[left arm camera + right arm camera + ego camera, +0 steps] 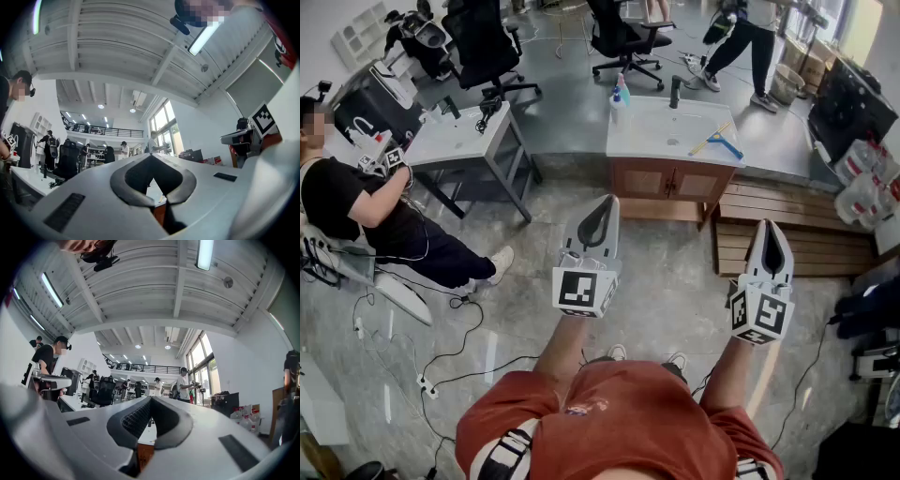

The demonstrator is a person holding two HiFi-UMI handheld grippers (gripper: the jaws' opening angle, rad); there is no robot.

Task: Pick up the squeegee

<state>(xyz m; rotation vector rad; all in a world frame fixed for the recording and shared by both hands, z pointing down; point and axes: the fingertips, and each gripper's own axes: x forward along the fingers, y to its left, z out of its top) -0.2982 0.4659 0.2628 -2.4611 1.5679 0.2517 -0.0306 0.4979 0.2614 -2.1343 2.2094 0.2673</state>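
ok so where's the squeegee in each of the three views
Head view: the squeegee lies upper right, on the white counter, near its right edge.
Left gripper view: it cannot be made out; the jaws cover most of the counter.
Right gripper view: it cannot be made out either, for the same reason.
Shared landmark: the wooden cabinet under that counter, showing between the jaws in both gripper views.
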